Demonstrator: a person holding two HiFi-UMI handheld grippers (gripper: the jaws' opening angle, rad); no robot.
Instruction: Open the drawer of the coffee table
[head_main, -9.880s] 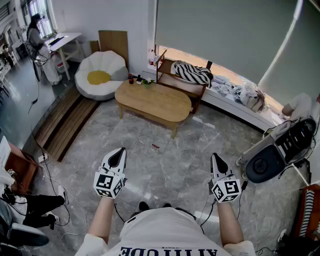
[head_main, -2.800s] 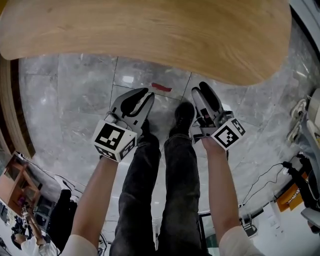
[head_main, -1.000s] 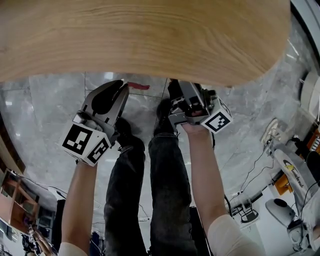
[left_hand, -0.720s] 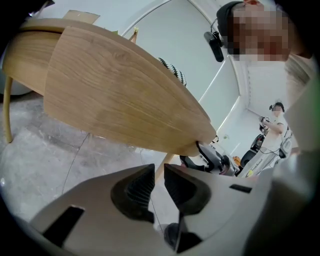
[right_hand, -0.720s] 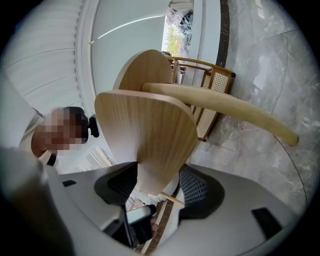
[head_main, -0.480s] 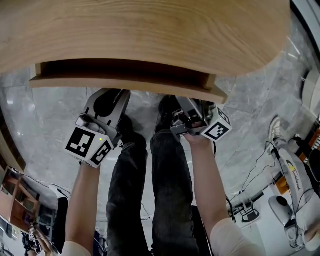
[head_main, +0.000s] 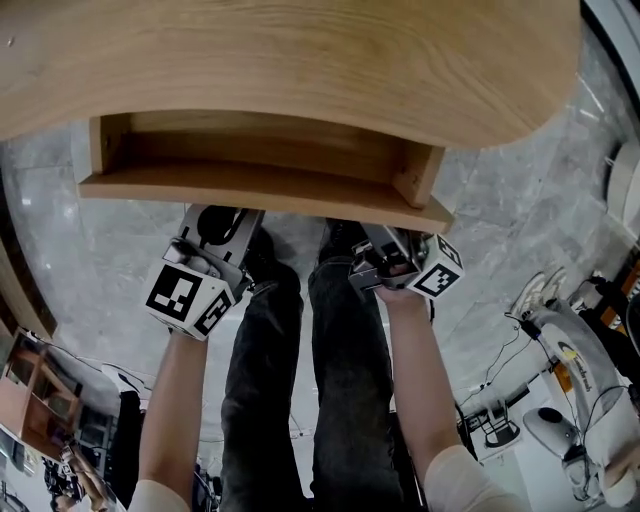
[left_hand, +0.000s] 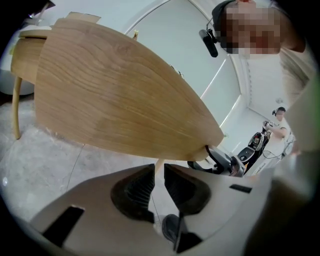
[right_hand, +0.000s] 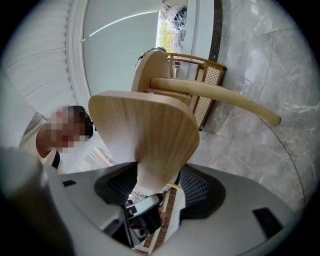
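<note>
Right gripper (right_hand: 156, 175): grasping the drawer (head_main: 260, 190) by its front board, with wood filling the gap between both pads.
Left gripper (left_hand: 159, 170): jaws clenched almost together, nothing between them.
Drawer: open and jutting from under the top; its front board sits between the right jaws and just above the left jaw tips.
Coffee table top (head_main: 300, 60): oak, beyond both pairs of jaws, over the drawer.

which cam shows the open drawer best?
Head view: the drawer sits pulled out from under the tabletop, with its front, sides and inside all visible. Right gripper view shows only one foreshortened board of it, clamped in the right gripper. Left gripper view shows just a broad wooden surface; I can't tell which part.
</note>
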